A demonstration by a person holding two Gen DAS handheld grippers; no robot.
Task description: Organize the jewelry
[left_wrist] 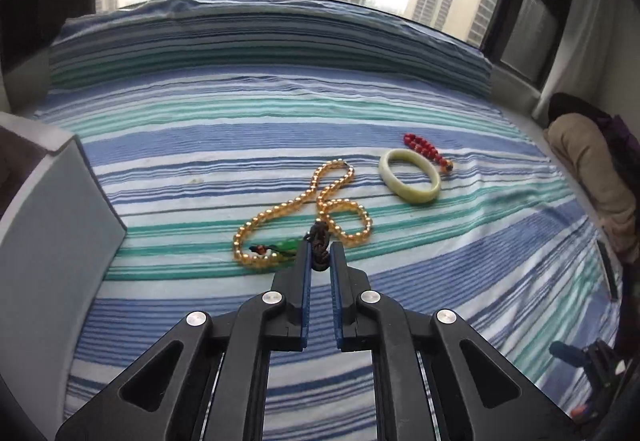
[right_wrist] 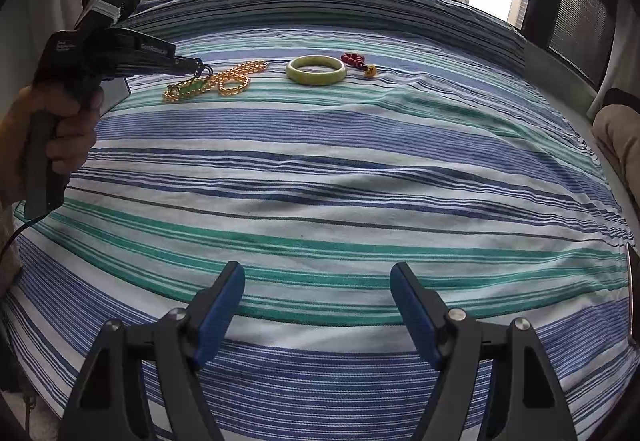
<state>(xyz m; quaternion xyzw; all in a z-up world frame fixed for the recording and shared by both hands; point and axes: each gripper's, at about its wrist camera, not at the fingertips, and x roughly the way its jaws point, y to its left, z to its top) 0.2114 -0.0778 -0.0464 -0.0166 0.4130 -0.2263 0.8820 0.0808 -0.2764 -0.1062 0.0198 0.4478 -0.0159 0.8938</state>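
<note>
my left hand-held gripper (left_wrist: 320,255) pinches the dark cord (left_wrist: 319,241) of what looks like a pendant beside the gold beads (left_wrist: 280,209) on the bed (left_wrist: 240,145), so it lifts free; my right hand-held gripper (right_wrist: 318,291) waits spread.

A bed covered by a striped sheet (left_wrist: 200,169) in blue, white and teal bands carries everything; the cloth lies in shallow wrinkles, with a raised fold along the far edge under the window. On it, toward the far side, lies a golden bead necklace (left_wrist: 280,209) looped in loose curves, with a small green pendant (left_wrist: 286,247) inside its near loop. Just to the right of the necklace rests a pale green bangle (left_wrist: 410,177), lying flat. Right behind the bangle, touching or almost touching it, sits a short string of red beads (left_wrist: 426,149). At the left edge stands a grey box (left_wrist: 60,225).
</note>
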